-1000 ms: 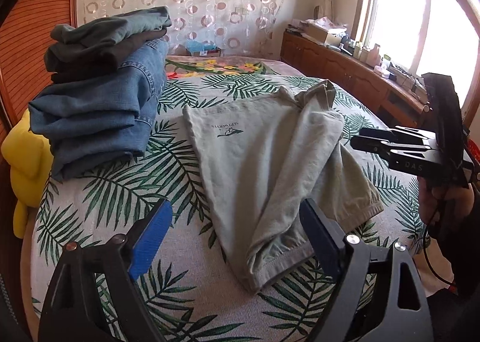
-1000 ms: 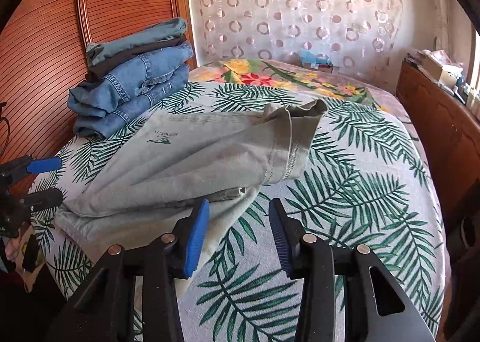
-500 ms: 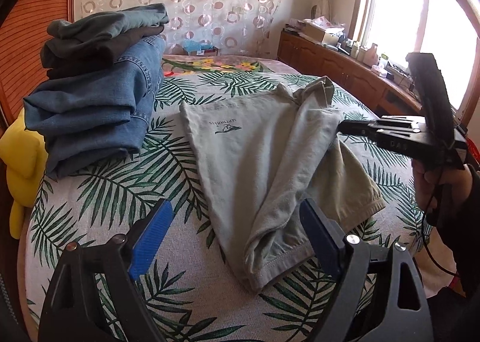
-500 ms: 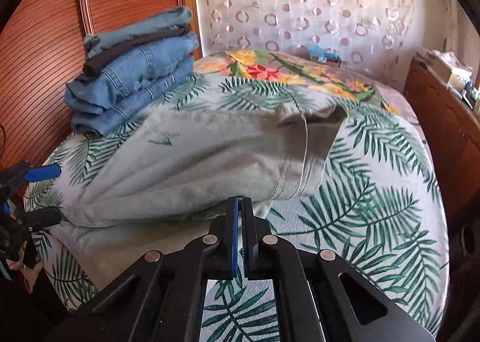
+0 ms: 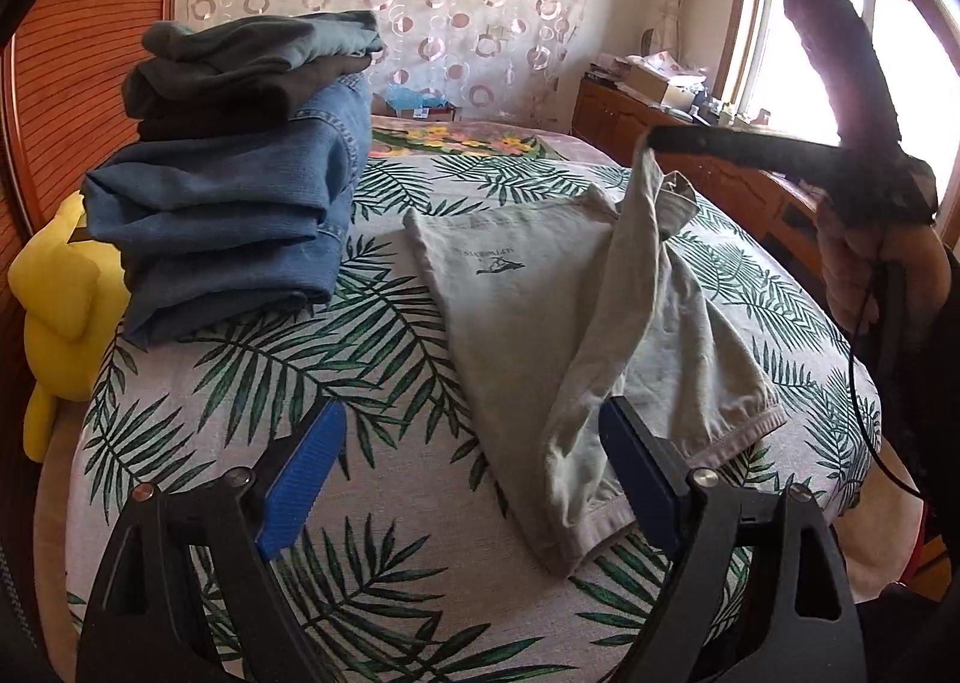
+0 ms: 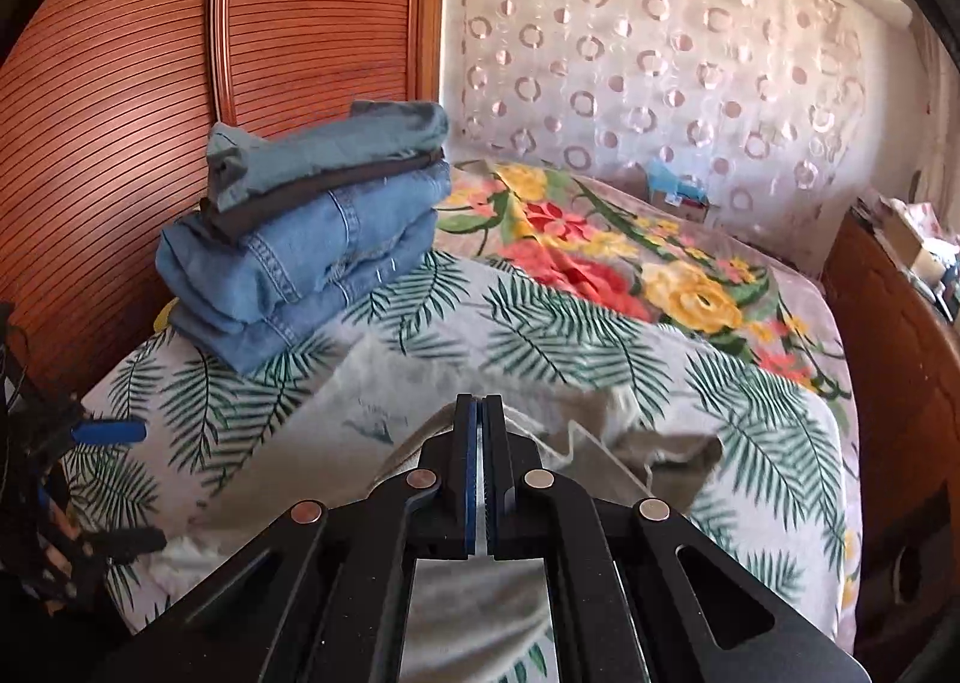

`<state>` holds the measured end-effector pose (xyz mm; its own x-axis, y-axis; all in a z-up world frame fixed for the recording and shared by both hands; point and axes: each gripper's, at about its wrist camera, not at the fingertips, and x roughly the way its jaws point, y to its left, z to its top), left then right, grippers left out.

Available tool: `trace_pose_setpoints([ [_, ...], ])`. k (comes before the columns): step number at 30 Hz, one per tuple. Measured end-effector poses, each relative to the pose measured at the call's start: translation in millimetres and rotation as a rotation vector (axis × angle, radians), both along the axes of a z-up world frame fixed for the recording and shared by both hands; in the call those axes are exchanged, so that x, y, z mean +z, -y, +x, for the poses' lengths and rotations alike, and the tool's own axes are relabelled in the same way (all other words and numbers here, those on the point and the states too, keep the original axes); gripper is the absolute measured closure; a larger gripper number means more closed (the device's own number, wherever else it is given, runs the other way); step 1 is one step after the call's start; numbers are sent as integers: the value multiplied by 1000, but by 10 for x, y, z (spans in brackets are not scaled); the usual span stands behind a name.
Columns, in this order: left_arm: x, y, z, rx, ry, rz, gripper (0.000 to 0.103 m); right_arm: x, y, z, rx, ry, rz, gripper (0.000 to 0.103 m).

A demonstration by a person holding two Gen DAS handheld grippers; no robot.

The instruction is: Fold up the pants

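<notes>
Right now the pants (image 5: 540, 311) lie spread on the bed (image 5: 384, 515), pale grey-green with a small dark logo facing up, and one edge of them is pulled up off the bed into a ridge that runs to your right gripper (image 5: 651, 138). Its jaws are pressed together on that cloth: seen from the right wrist, the two blue pads (image 6: 469, 479) meet with only a thin strip of fabric between them, and the lifted part of the pants (image 6: 606, 443) drapes away to either side of the closed tips. Your left gripper (image 5: 474, 479) has its jaws standing wide apart with nothing held; the hemmed end of the pants lies just ahead of its right-hand pad and partly behind it, while the left-hand pad sits over bare palm-leaf bedspread. Beyond the left jaw and off to that side, well apart from the pants, is a stack of folded clothes (image 5: 240, 167), jeans at the bottom and darker pieces on top. Past that stack, at the bed's edge, a yellow soft toy (image 5: 60, 299) leans against the wooden panel.
</notes>
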<state>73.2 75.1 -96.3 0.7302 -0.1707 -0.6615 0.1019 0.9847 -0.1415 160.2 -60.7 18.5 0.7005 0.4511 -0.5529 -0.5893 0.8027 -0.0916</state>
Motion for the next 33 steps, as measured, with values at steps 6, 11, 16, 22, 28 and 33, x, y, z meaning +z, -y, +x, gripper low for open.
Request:
trace_pose_setpoints([
  [6, -17, -99, -29, 14, 0, 6, 16, -57, -363, 332, 36, -19, -19, 102],
  [11, -21, -205, -59, 28, 2, 5, 16, -81, -641, 523, 70, -31, -32, 102],
  [16, -36, -265, -76, 35, -3, 11, 16, -141, -878, 679, 108, -42, -37, 102],
  [22, -64, -257, -75, 29, -5, 17, 16, -229, -942, 875, 115, -102, -24, 101],
  [28, -53, -191, -27, 11, 0, 26, 16, -200, -627, 912, 60, -92, -10, 89],
  [33, -33, -83, 92, -12, 3, 36, 16, -261, -184, 986, -23, -86, -5, 68],
])
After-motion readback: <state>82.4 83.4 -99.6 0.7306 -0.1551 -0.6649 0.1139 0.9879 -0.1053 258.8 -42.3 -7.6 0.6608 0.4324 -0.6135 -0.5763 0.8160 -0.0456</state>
